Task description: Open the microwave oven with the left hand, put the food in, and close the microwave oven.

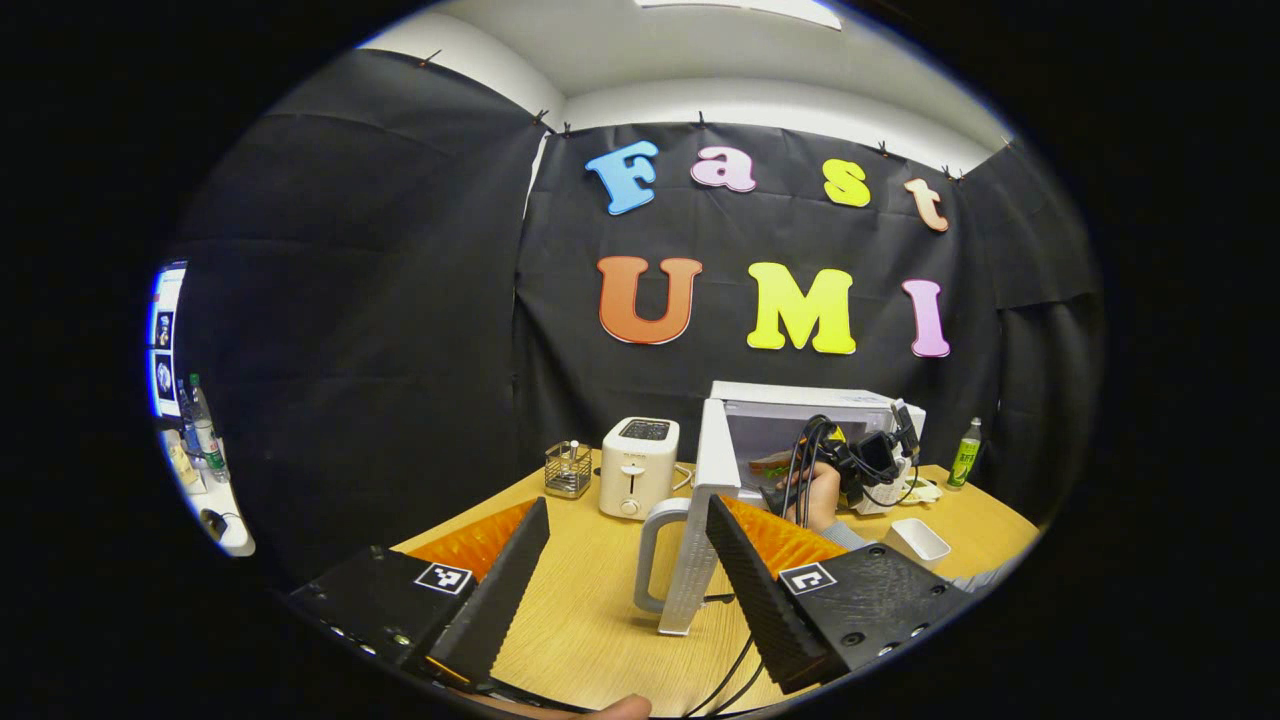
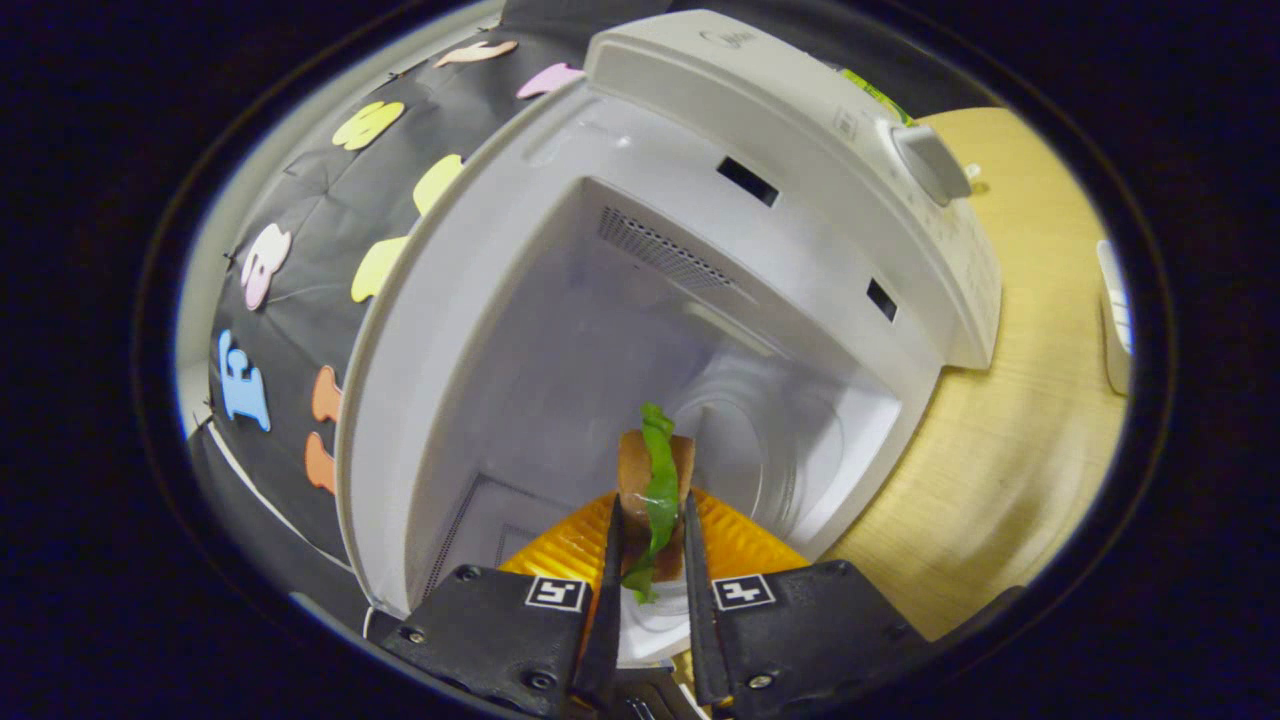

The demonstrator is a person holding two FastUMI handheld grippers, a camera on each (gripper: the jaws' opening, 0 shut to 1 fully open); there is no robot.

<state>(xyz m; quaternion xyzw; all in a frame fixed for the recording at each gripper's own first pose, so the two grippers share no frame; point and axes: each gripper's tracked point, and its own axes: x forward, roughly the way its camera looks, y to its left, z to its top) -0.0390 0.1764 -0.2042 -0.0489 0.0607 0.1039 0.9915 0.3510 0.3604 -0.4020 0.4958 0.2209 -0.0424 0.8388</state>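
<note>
Microwave oven (image 1: 800, 430): white, standing toward the far right part of the tabletop (image 1: 590, 610), door (image 1: 700, 520) swung fully open and seen edge-on in the left gripper view, its pale loop handle (image 1: 655, 555) facing the near edge. Cavity (image 2: 640, 340): white, lit, with a round glass turntable (image 2: 760, 440) on its floor and a vent grille on an inner wall. Control knob (image 2: 930, 165): on the front panel beside the cavity opening. Food (image 2: 655, 490): a brown sandwich-like piece with a green leaf layer, pinched between both fingers of the right gripper (image 2: 650, 560), held at the cavity mouth above the turntable, not resting on it. Right gripper as seen in the left gripper view (image 1: 870, 460): a dark body with cables, carried by a hand (image 1: 820, 495) at the oven opening. Left gripper (image 1: 625, 560): fingers spread wide, holding nothing, over the near part of the tabletop, the open door's handle showing between them farther off. Toaster (image 1: 638, 467): white, left of the oven near the far edge. Wire basket (image 1: 568, 470): left of the toaster. Green bottle (image 1: 964, 453): at the far right corner. White tray (image 1: 920, 540): shallow, rectangular, near the right edge.
</note>
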